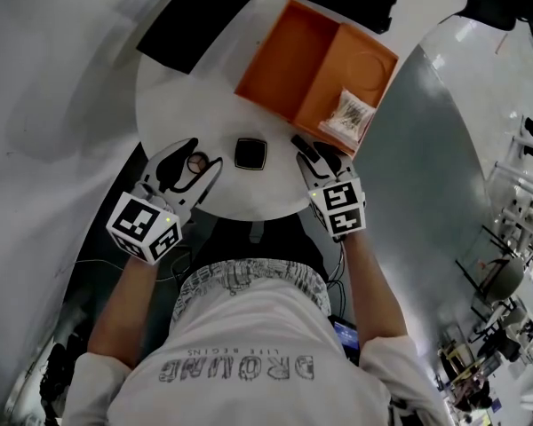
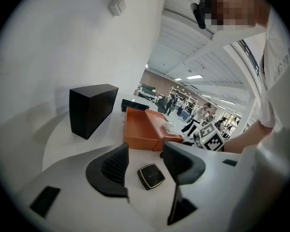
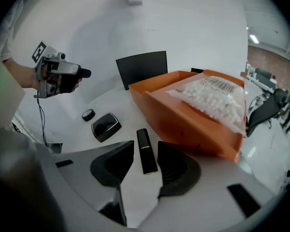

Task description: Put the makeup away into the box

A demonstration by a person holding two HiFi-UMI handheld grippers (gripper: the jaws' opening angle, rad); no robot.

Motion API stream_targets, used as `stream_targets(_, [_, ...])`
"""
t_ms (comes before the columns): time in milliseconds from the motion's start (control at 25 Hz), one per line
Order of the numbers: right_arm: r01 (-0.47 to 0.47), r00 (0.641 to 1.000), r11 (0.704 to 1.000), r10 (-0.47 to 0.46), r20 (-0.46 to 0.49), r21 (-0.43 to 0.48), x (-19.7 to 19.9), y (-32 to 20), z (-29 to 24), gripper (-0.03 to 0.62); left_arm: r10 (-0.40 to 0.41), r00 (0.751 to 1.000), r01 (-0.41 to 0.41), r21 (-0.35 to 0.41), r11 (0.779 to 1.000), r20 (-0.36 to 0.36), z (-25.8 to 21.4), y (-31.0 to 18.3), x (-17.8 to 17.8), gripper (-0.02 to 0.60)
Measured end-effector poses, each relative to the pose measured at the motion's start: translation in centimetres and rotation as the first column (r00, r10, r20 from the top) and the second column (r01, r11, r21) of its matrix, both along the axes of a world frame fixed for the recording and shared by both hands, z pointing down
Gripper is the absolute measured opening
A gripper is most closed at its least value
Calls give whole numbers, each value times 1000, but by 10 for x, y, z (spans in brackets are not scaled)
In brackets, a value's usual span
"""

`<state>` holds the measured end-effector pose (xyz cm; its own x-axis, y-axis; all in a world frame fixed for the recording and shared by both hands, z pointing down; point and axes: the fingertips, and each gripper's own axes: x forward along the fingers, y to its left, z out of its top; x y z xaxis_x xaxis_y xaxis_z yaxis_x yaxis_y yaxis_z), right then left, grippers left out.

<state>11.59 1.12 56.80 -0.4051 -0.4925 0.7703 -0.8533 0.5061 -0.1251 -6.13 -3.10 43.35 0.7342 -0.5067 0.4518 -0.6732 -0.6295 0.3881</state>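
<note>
Straddling a black lipstick (image 3: 146,152) lying on the surface (image 3: 111,99), the right hand-held gripper (image 3: 146,144) is holding its jaws apart, clear of it. Just beyond it the orange box (image 3: 183,120) is sitting. The left hand-held gripper (image 2: 146,149), jaws also apart, is pointing at a square compact (image 2: 151,176).

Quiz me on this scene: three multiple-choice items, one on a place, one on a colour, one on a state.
1. The plastic bag lies: A on the table; B in the box; C on the floor.
2. The box is: A blue; B green; C orange.
3. The right tool's jaws are: A apart, the lipstick between them; B shut on it; C shut on nothing.
Key: B, it rests in one compartment; C, its walls are orange; A, gaps show on both sides of the tube.
</note>
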Motion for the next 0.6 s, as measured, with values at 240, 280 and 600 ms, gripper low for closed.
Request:
stream_targets(240, [34, 999, 999, -34, -39, 1, -1, -1, 7, 146, -5, 1000, 5, -7, 1000, 4, 5, -1, -2, 227])
stream_targets(280, [42, 998, 999, -41, -49, 5, -1, -1, 8, 141, -5, 1000, 5, -9, 1000, 5, 6, 0, -2, 227])
stream_targets(600, [70, 995, 997, -68, -78, 16, -6, 0, 9, 112, 1, 1000, -1, -15, 1000, 17, 4, 4, -4, 227])
